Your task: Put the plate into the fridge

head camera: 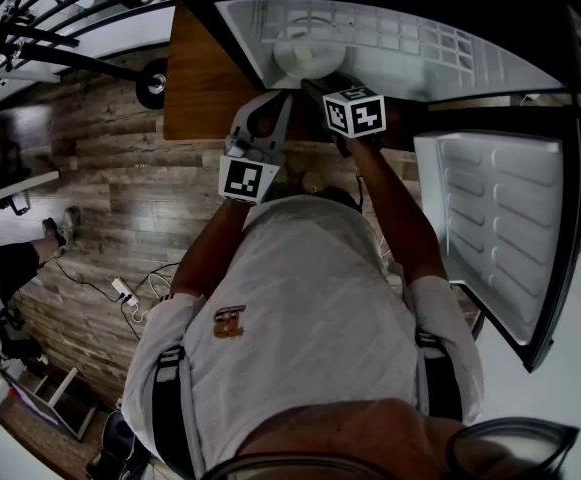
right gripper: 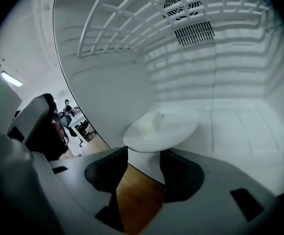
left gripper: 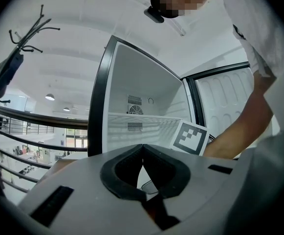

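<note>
Now plate (right gripper: 168,126) lying inside fridge (right gripper: 107,89), right gripper (right gripper: 144,154) released just before it, left gripper (left gripper: 142,147) clenched, empty

Left gripper (left gripper: 142,150): pale grey plastic shell, black rubber pads (left gripper: 120,173), dark rectangular slot in shell on each side of pads. Right gripper (right gripper: 144,156): same grey shell, black pads and slots.

Behind jaws of each gripper sits white cube with black square markers: left cube (head camera: 248,179), right cube (head camera: 355,111).

Behind cubes, person wears light shirt (head camera: 320,298) with short sleeves. Small red-brown emblem (head camera: 229,322) on chest, on left gripper's side. Dark straps (head camera: 167,403) over both shoulders.
</note>
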A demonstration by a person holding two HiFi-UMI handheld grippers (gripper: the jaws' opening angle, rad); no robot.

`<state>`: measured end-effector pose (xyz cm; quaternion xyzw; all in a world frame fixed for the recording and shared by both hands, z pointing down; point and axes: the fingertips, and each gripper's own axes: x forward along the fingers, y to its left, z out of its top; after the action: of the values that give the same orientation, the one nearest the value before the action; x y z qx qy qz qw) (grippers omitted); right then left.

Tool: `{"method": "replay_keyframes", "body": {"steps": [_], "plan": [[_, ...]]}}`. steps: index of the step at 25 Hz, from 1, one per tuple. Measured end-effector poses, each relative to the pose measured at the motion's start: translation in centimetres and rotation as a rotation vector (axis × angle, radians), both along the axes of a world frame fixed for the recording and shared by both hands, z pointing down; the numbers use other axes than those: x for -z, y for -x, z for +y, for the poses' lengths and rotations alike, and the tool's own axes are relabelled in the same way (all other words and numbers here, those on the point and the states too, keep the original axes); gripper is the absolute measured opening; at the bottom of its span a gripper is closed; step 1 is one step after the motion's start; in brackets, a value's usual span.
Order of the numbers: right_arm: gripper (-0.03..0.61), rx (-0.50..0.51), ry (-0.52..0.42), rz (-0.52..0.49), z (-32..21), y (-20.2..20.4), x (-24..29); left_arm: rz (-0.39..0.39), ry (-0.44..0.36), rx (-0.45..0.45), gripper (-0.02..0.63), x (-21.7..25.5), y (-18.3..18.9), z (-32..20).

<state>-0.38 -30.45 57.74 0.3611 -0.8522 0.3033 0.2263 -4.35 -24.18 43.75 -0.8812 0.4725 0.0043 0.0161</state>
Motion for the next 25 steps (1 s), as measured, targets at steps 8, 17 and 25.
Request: {"method": "replay_keyframes", "body": {"steps": [8,17,25], "plan": [[0.133,0.046,0.027,0.091,0.5,-0.2,0.0,-0.008,0.008,0.001,0.018,-0.2,-0.1,0.3],[0.051,0.081,0.080,0.074,1.1,-0.7,-0.4,-0.021,0.008,0.000,0.018,-0.4,-0.4,0.6],[0.043,0.099,0.114,-0.004,1.7,-0.7,-0.5,-0.027,0.013,-0.003,0.018,-0.5,-0.7,1.0]]}}
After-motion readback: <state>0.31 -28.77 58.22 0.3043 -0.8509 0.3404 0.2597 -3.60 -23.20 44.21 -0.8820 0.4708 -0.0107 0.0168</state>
